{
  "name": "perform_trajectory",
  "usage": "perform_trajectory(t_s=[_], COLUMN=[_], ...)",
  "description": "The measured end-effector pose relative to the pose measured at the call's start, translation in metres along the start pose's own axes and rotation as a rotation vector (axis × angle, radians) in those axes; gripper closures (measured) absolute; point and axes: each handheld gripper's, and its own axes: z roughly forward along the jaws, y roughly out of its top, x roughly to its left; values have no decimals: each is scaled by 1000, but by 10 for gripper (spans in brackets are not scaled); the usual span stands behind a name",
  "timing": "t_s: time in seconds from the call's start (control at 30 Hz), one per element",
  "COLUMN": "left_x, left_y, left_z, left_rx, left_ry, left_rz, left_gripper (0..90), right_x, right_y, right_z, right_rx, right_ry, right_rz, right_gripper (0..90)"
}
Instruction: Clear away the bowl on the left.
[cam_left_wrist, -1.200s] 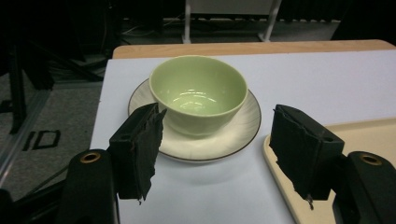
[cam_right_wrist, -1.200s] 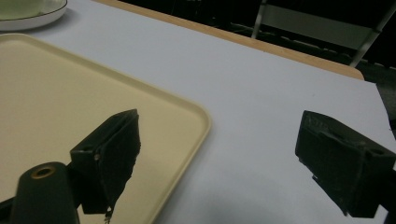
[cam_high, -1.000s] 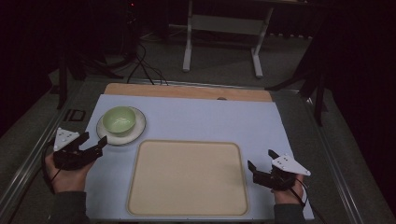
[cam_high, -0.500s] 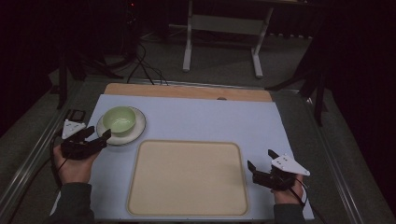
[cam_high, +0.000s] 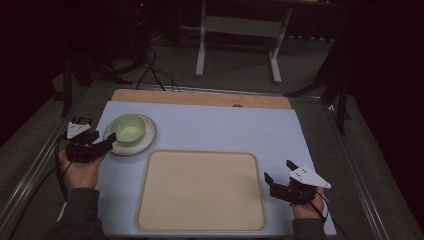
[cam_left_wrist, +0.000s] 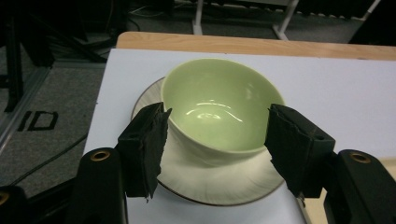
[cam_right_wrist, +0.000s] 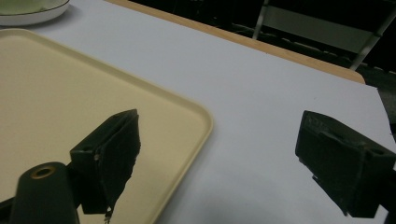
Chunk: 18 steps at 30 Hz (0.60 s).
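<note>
A pale green bowl (cam_high: 127, 128) stands on a cream saucer (cam_high: 149, 136) at the mat's far left. My left gripper (cam_high: 106, 140) reaches in from the left at the saucer's rim. In the left gripper view the bowl (cam_left_wrist: 219, 98) sits between the jaws of the left gripper (cam_left_wrist: 218, 110) above the saucer (cam_left_wrist: 219, 182). The jaws have just been closing a little. They flank the bowl's near wall, and I see no firm press. My right gripper (cam_high: 278, 170) rests open and empty by the right edge of the cream tray (cam_high: 200, 192), over the tray's corner (cam_right_wrist: 46, 84) and the mat in its own view (cam_right_wrist: 219, 121).
A light mat (cam_high: 225, 125) covers the table, with a wooden strip (cam_high: 200, 97) along its far edge. Metal rails (cam_high: 30, 170) run down both sides. Behind the table stands a white frame (cam_high: 202, 45) on a dark floor with cables.
My left hand has moved away from the person and toward the bowl, bringing the jaws up to the saucer. The right gripper has not moved.
</note>
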Motion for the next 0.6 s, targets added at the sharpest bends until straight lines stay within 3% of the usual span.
perform_trajectory(t_s=[0.6], left_x=[8], left_y=[7], left_z=[27], left_rx=[28], left_ry=[36], left_rz=[-30], left_gripper=[407], right_x=[1], right_y=[0], right_z=[0], right_rx=[0], right_ry=[2], right_rz=[-8], right_gripper=[134])
